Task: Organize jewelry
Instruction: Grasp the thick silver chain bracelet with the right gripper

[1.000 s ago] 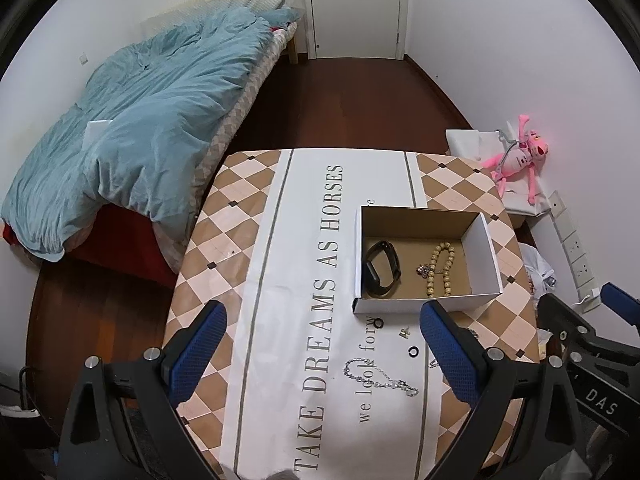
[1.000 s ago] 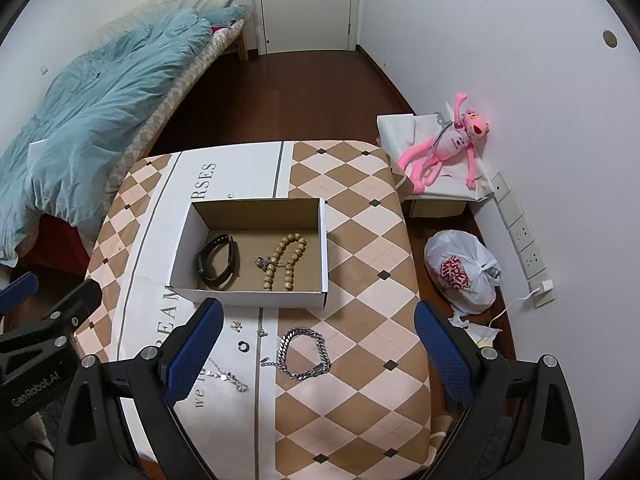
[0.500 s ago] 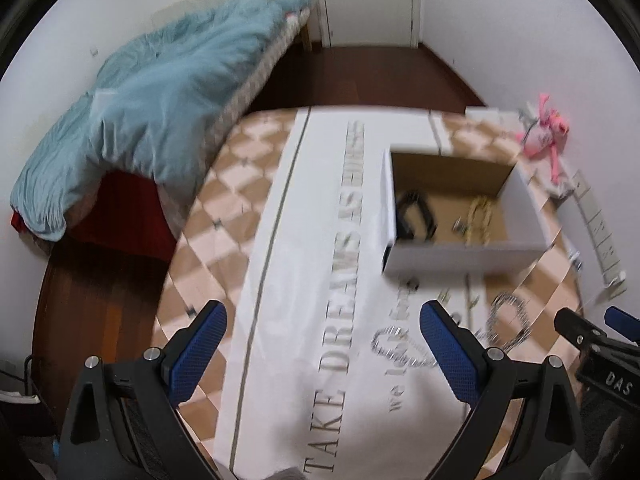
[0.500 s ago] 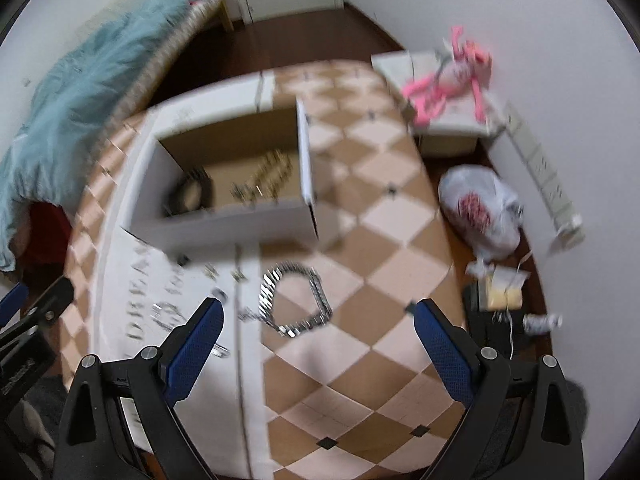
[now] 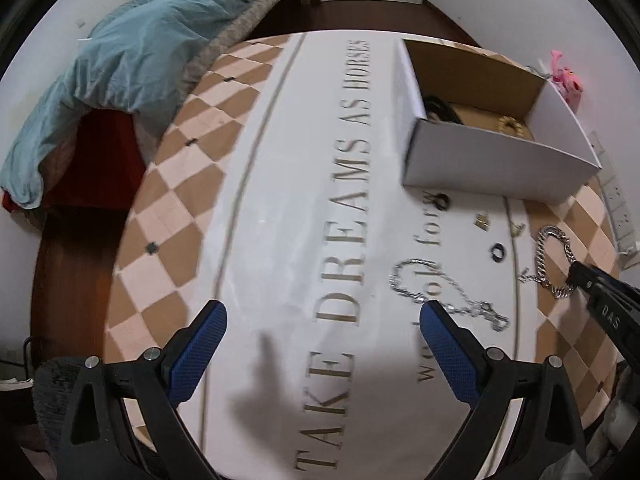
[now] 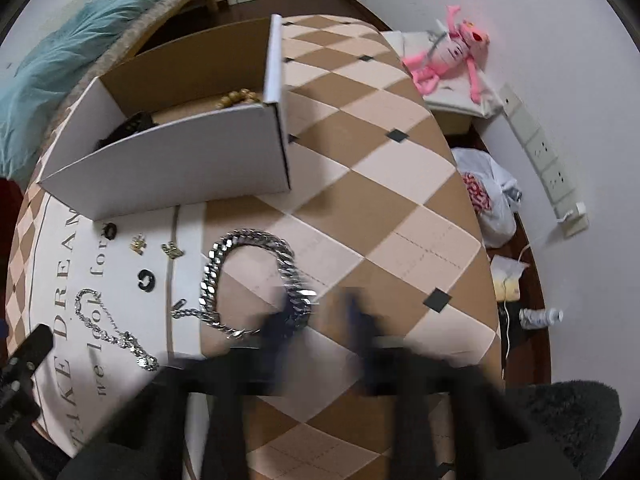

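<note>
Chunky silver chain point(image 6: 248, 280) is lying on the table point(image 6: 360, 184) just before the box point(image 6: 180, 160); your right gripper point(image 6: 320, 312), blurred, seems part-closed around its near links. Left gripper point(image 5: 320, 344) is gaping, idle. Be pinching squarely.

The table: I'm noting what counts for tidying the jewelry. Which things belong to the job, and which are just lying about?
For the job: box, thick silver chain, thin chain, black rings, small gold pieces, beads.

Lying about: pink toy, plastic bag, blue blanket.
</note>
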`<state>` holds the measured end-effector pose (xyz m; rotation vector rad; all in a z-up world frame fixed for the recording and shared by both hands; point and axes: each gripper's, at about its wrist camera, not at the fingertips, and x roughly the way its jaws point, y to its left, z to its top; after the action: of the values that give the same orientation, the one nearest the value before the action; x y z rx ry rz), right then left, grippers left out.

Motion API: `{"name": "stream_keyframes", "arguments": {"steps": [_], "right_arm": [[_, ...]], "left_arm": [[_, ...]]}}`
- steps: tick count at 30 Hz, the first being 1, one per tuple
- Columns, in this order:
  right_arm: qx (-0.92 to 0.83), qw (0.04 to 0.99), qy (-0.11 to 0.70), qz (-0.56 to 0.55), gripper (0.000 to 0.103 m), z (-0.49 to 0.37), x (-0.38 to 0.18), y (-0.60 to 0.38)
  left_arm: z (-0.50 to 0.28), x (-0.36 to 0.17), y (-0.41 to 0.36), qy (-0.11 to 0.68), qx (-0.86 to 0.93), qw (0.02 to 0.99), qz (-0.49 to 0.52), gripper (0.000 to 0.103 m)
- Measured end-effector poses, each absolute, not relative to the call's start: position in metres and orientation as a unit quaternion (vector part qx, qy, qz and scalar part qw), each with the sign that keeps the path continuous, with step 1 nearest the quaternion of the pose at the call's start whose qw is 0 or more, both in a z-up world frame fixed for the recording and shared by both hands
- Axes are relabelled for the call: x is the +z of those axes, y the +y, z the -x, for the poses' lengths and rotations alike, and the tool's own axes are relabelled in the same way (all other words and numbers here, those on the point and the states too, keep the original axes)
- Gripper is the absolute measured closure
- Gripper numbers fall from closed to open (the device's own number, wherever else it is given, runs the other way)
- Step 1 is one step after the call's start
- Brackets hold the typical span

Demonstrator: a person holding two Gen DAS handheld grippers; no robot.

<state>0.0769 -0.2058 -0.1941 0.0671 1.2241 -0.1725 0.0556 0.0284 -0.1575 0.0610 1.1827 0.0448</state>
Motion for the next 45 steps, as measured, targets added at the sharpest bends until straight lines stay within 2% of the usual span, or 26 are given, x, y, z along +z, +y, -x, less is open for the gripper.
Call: {"name": "stream_keyframes", "arguments": {"steps": [17,18,19,20,21,22,23,24,25,32,45], "right_arm": [[-0.087,0.804,0.581,-0.091,0.095,-0.058,-0.19,-0.248],[-0.087,0.804,0.581,-0.092,0.095,-0.058,-0.19,-0.248],[-0.087,0.804,0.581,-0.092,0.095,-0.057,-0.19,-0.249],[-0.087,0.804,0.581,-0.093,0.095,-0.057,-0.19,-0.249],[-0.087,0.804,0.581,-0.093,0.095,-0.057,-0.19,-0.249],[-0.087,0.804,0.581,-0.092,0.095,-0.056,-0.19,-0.249],[-0.087,0.804,0.581,-0.093,0.095,-0.056,-0.19,-0.249],[-0.087,0.804,0.581,-0.094,0.095,-0.056,-0.19,-0.25],[-0.087,0.803,0.581,-0.095,0.095,-0.056,-0.19,-0.249],[-0.068,0.814,0.568,-0.103,0.095,-0.053,-0.173,-0.24],[0.013,0.847,0.517,-0.126,0.095,-0.068,-0.097,-0.215]], "left_arm": [[-0.042,-0.177,-0.057,0.565,-0.085,0.819,-0.047,0.006],[-0.041,-0.178,-0.061,0.563,-0.091,0.82,-0.05,0.018],[-0.04,-0.18,-0.064,0.564,-0.092,0.819,-0.055,0.039],[-0.042,-0.182,-0.067,0.563,-0.094,0.819,-0.063,0.041],[-0.041,-0.181,-0.068,0.559,-0.098,0.821,-0.065,0.05],[-0.04,-0.18,-0.069,0.554,-0.106,0.823,-0.065,0.065],[-0.042,-0.179,-0.07,0.55,-0.109,0.825,-0.068,0.075],[-0.043,-0.178,-0.07,0.55,-0.113,0.825,-0.069,0.093],[-0.045,-0.178,-0.07,0.552,-0.116,0.823,-0.067,0.099],[-0.048,-0.168,-0.053,0.556,-0.13,0.82,-0.031,0.101],[-0.069,-0.08,-0.014,0.504,-0.156,0.85,0.021,0.103]]}}
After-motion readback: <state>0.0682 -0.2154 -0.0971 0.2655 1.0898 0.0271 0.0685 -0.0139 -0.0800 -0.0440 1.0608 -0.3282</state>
